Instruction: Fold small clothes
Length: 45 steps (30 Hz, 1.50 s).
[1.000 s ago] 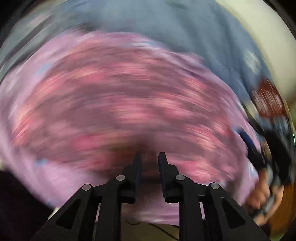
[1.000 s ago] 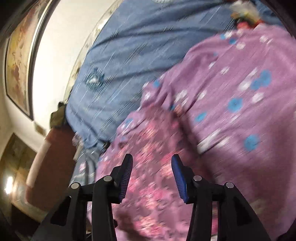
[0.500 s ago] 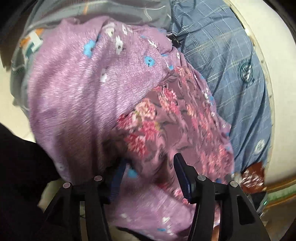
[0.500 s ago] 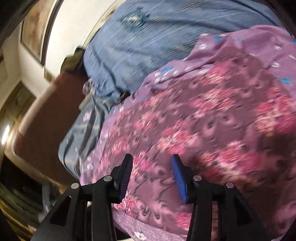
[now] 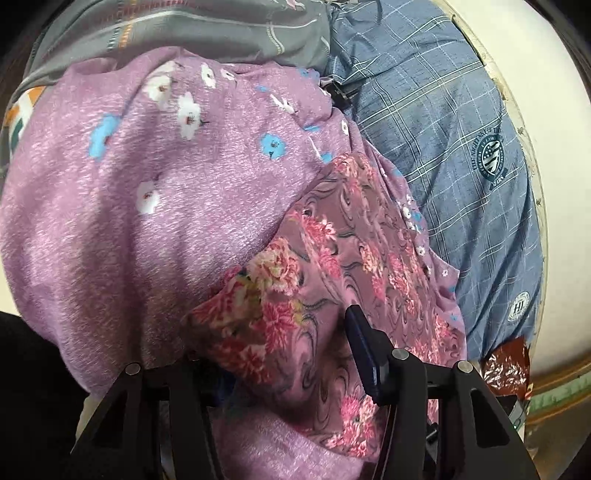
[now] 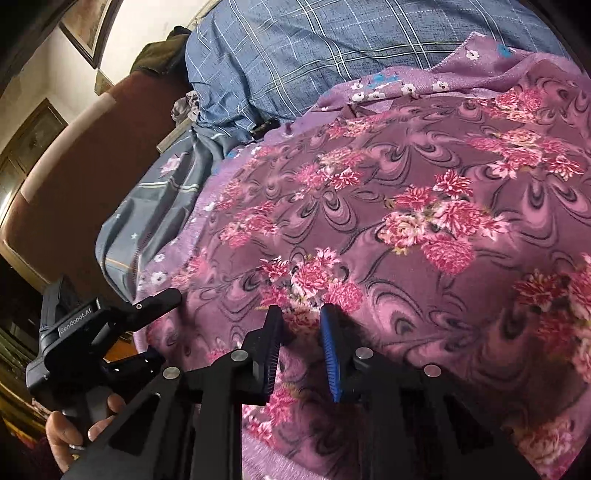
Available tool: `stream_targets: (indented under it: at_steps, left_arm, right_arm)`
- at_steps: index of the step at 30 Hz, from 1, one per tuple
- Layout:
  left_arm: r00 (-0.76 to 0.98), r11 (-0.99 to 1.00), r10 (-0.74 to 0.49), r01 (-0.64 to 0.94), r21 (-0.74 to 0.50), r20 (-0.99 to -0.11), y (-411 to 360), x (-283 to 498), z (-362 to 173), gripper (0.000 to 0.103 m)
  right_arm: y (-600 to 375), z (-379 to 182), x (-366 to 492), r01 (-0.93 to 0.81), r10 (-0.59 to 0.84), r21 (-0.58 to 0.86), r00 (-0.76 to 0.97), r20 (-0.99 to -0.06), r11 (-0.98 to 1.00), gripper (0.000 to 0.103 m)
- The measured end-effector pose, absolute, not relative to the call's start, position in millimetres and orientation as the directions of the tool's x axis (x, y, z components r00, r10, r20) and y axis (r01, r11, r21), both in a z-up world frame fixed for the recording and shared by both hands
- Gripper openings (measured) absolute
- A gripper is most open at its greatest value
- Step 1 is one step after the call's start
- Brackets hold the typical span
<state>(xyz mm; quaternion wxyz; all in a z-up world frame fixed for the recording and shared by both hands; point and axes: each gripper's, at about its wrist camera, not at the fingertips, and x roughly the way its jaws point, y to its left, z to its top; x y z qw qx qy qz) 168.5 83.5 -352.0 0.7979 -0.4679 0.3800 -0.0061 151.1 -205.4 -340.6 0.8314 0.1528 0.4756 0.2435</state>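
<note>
A mauve cloth with pink flowers (image 5: 332, 280) lies on a lilac cloth with blue and white flowers (image 5: 155, 192). My left gripper (image 5: 280, 332) is open around the near corner of the pink-flower cloth; its right finger (image 5: 364, 354) shows, its left finger is hidden under the fabric. In the right wrist view the pink-flower cloth (image 6: 406, 206) spreads wide. My right gripper (image 6: 301, 332) is open, its fingers straddling a small ridge of that cloth at its near edge. The left gripper (image 6: 147, 325) also shows there at the cloth's left edge.
A blue checked sheet (image 5: 461, 155) covers the bed beyond the cloths, with a grey patterned cloth (image 5: 184, 29) at the far left. A cream wall (image 5: 535, 74) lies to the right. In the right wrist view a brown headboard (image 6: 81, 177) curves along the left.
The left gripper has opened and pushed onto the corner of the pink-flower cloth. The right gripper has narrowed and come closer to the cloth's near edge.
</note>
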Motion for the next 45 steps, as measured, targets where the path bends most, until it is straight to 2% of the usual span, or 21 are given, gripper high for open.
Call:
stream_targets:
  at_steps: [2, 3, 4, 8, 13, 15, 21, 27, 32, 35, 38, 41, 43, 45]
  left_arm:
    - [0.718, 0.597, -0.355, -0.319, -0.736, -0.599, 80, 175, -346, 0.035]
    - [0.716, 0.619, -0.352, -0.305, -0.724, -0.602, 78, 179, -343, 0.018]
    - [0.716, 0.63, -0.361, -0.286, -0.722, -0.598, 76, 183, -340, 0.017]
    - [0.742, 0.734, -0.321, -0.199, -0.65, -0.589, 57, 187, -313, 0.014]
    - [0.778, 0.846, -0.284, -0.071, -0.528, -0.56, 25, 181, -280, 0.013]
    - [0.786, 0.873, -0.282, -0.028, -0.487, -0.55, 12, 175, -274, 0.013]
    - [0.79, 0.926, -0.321, 0.144, -0.35, -0.523, -45, 162, -251, 0.012]
    - [0.738, 0.919, -0.392, 0.289, -0.269, -0.549, -111, 163, -244, 0.011]
    - [0.655, 0.891, -0.442, 0.398, -0.218, -0.612, -176, 168, -264, 0.011]
    - [0.581, 0.863, -0.48, 0.447, -0.235, -0.658, -206, 176, -286, 0.013]
    - [0.541, 0.868, -0.461, 0.441, -0.229, -0.704, -214, 187, -302, 0.015]
    - [0.512, 0.843, -0.511, 0.457, -0.284, -0.691, -200, 188, -294, 0.028]
    - [0.478, 0.809, -0.569, 0.472, -0.351, -0.669, -184, 182, -286, 0.04]
    - [0.495, 0.805, -0.576, 0.479, -0.348, -0.65, -166, 174, -279, 0.05]
  right_arm:
    - [-206, -341, 151, -0.264, 0.556, 0.49, 0.422, -0.716, 0.831, 0.02]
    - [-207, -341, 152, -0.265, 0.563, 0.497, 0.418, -0.713, 0.827, 0.02]
    - [-208, -341, 153, -0.266, 0.567, 0.501, 0.414, -0.712, 0.824, 0.02]
    - [-216, -338, 154, -0.246, 0.591, 0.539, 0.391, -0.705, 0.806, 0.02]
    - [-246, -329, 162, -0.16, 0.605, 0.598, 0.405, -0.685, 0.785, 0.03]
    - [-260, -325, 165, -0.124, 0.608, 0.622, 0.424, -0.671, 0.773, 0.037]
    - [-308, -313, 170, -0.043, 0.615, 0.689, 0.494, -0.614, 0.723, 0.038]
    - [-363, -298, 167, 0.016, 0.62, 0.769, 0.582, -0.527, 0.639, 0.038]
    - [-419, -291, 162, 0.061, 0.622, 0.83, 0.633, -0.461, 0.554, 0.046]
    - [-449, -293, 156, 0.117, 0.589, 0.85, 0.672, -0.448, 0.513, 0.047]
    - [-466, -299, 154, 0.162, 0.572, 0.86, 0.686, -0.45, 0.483, 0.051]
    - [-464, -303, 158, 0.176, 0.587, 0.857, 0.661, -0.468, 0.485, 0.054]
    - [-458, -305, 163, 0.173, 0.608, 0.853, 0.634, -0.479, 0.493, 0.055]
    - [-448, -307, 168, 0.174, 0.614, 0.841, 0.61, -0.501, 0.513, 0.058]
